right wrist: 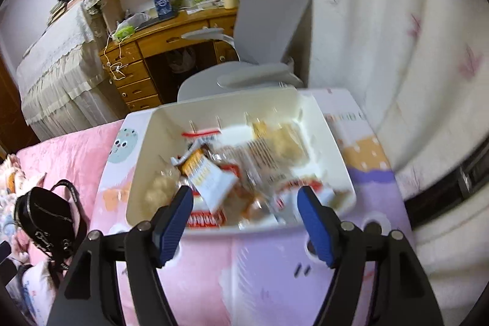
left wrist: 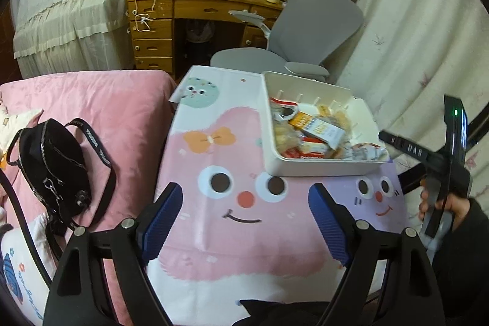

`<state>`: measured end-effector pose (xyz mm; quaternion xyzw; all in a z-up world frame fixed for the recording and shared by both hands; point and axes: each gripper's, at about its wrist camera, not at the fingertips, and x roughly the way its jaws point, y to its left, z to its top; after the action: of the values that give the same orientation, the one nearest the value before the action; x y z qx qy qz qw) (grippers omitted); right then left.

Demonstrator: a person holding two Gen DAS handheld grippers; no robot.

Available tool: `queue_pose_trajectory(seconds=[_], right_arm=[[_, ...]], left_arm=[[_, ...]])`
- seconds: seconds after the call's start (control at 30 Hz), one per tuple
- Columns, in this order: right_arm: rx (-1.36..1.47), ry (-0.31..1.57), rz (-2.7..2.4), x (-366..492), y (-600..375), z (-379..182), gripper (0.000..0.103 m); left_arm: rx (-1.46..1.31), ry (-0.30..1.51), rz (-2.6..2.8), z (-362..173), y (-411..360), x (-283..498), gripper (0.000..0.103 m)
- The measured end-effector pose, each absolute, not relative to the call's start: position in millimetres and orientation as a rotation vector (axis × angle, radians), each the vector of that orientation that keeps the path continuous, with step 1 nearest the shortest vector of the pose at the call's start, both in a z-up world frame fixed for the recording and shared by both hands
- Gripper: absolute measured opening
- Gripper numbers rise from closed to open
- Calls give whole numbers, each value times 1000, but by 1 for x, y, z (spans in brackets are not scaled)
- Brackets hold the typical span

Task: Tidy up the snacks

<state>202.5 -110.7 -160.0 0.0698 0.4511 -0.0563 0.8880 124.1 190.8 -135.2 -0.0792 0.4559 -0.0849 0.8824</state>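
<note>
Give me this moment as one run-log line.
left gripper: open, empty | right gripper: open, empty | snacks: in white bin | table: no loose snacks seen

— What's my left tool (left wrist: 246, 222) made of?
— Matt black plastic, ribbed blue pads (left wrist: 328, 226).
— Ahead of it?
— Smooth white plastic bin (left wrist: 321, 168), glossy crinkled snack wrappers (left wrist: 318, 130), on my counter's slick printed cover (left wrist: 214, 249).
</note>
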Motion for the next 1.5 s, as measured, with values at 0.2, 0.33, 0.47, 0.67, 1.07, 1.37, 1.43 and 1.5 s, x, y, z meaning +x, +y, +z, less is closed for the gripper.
queue_pose_trajectory(seconds=[0.2, 0.33, 0.47, 0.67, 1.07, 1.37, 1.43, 1.5], right_arm=[[224, 1037, -77, 155, -146, -168, 77], [262, 1088, -5, 119, -163, -164, 88], [172, 1085, 41, 87, -171, -149, 95], [135, 1067, 111, 50, -178, -113, 103], [139, 1075, 182, 18, -160, -70, 103], [129, 1077, 71, 14, -174, -81, 103], [127, 1068, 68, 14, -175, -80, 103], [125, 1074, 74, 14, -176, -82, 103]], left_arm=[[-199, 983, -158, -129, 146, 108, 84], [-214, 975, -177, -124, 117, 93, 84], [-196, 970, -196, -118, 87, 81, 84], [-186, 980, -171, -101, 61, 65, 88], [-16, 935, -117, -73, 13, 45, 102], [-22, 946, -19, -82, 6, 42, 102], [-24, 951, -12, -84, 5, 41, 102], [-23, 956, -10, -85, 3, 41, 102]])
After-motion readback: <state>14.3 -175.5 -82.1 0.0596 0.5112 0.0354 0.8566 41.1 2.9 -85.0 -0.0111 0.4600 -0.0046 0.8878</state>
